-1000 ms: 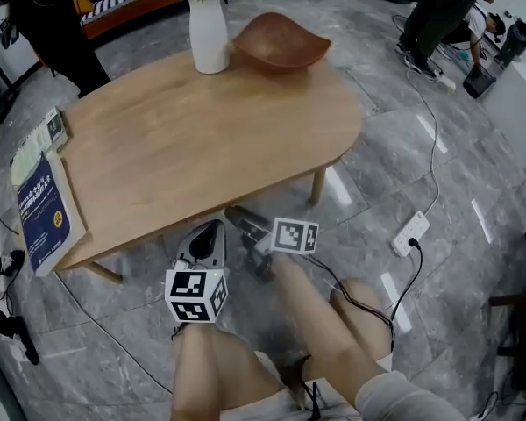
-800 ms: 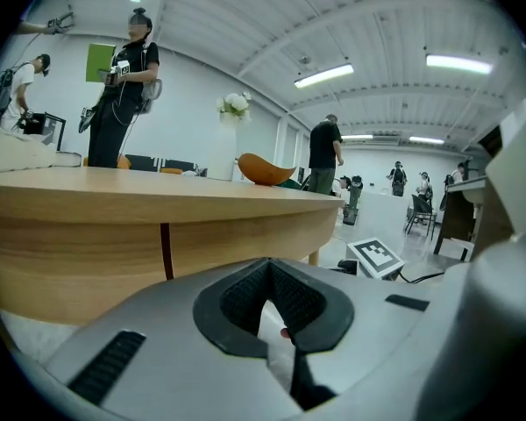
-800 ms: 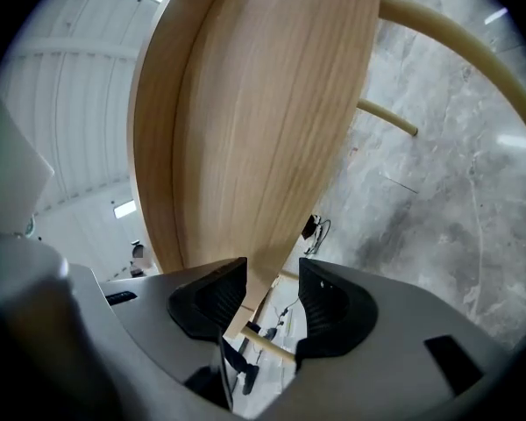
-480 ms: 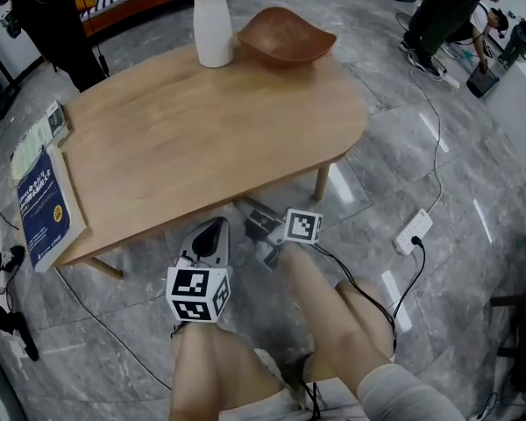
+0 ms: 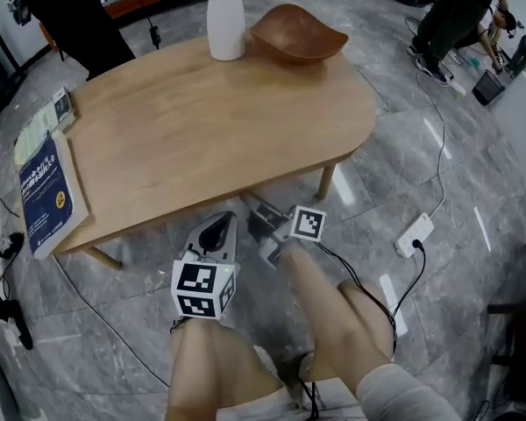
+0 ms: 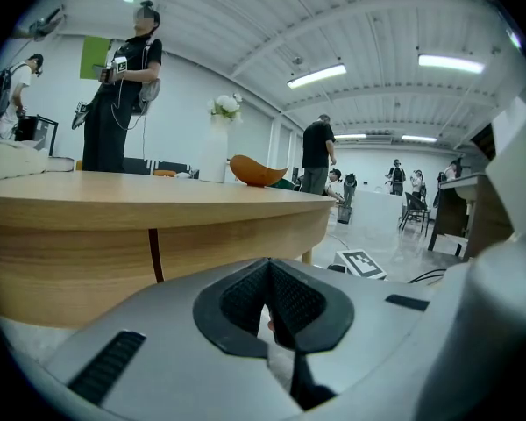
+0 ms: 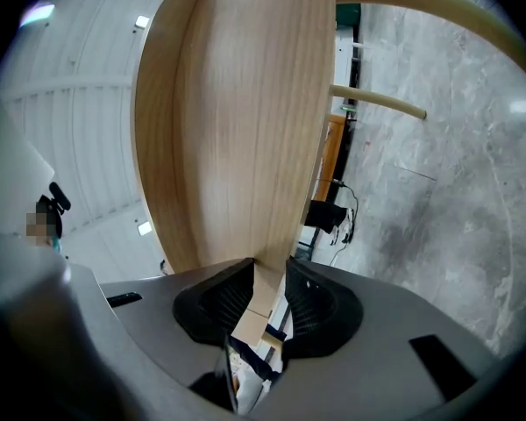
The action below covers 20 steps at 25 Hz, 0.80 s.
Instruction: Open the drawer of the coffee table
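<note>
The light wooden coffee table [image 5: 202,139] fills the head view's upper half. Its drawer front [image 7: 237,130] runs along the near side, with a dark seam beside it in the left gripper view [image 6: 149,254]. My right gripper [image 5: 261,221] reaches under the table's near edge. Its jaws are closing on the drawer front's wooden lip [image 7: 265,289], and the pads [image 7: 309,303] touch it on both sides. My left gripper [image 5: 217,228] hangs shut and empty just short of the table's side [image 6: 270,301].
A white vase [image 5: 226,16] and a brown wooden bowl [image 5: 298,33] stand at the table's far end, with books [image 5: 44,191] on its left end. A power strip [image 5: 415,233] and cables lie on the grey floor to the right. People stand beyond [image 5: 456,11].
The right gripper has edged up toward the table's near edge and turned a little. The left gripper has stayed put. The head view has shifted slightly.
</note>
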{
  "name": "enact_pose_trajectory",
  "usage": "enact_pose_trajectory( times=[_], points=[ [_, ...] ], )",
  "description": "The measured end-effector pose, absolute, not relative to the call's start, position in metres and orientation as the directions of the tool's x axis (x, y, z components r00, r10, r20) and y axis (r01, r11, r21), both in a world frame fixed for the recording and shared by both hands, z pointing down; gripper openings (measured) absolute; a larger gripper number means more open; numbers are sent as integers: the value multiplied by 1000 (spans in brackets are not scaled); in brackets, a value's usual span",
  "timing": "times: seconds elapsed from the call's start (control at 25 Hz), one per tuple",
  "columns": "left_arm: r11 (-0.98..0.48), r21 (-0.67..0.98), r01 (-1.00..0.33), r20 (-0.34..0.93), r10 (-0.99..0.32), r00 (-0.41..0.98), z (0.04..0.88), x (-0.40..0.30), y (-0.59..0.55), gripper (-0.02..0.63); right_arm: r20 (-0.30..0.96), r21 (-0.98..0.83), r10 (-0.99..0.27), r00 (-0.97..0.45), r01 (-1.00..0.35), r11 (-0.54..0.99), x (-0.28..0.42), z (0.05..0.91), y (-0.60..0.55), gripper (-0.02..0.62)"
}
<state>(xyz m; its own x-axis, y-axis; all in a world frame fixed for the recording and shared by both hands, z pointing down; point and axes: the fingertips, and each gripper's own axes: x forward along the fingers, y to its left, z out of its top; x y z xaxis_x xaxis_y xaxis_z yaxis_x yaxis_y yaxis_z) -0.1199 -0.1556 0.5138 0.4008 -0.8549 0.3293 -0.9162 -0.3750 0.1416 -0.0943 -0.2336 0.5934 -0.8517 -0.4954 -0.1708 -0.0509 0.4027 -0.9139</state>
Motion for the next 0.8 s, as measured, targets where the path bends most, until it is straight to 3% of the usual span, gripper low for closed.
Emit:
enact_pose_trajectory(
  times=[0.8],
  points=[
    [-388, 125, -913, 333, -851, 407, 515, -123, -156, 9, -197, -915, -467, -862, -10, 404, -86, 589, -204, 112]
  ],
)
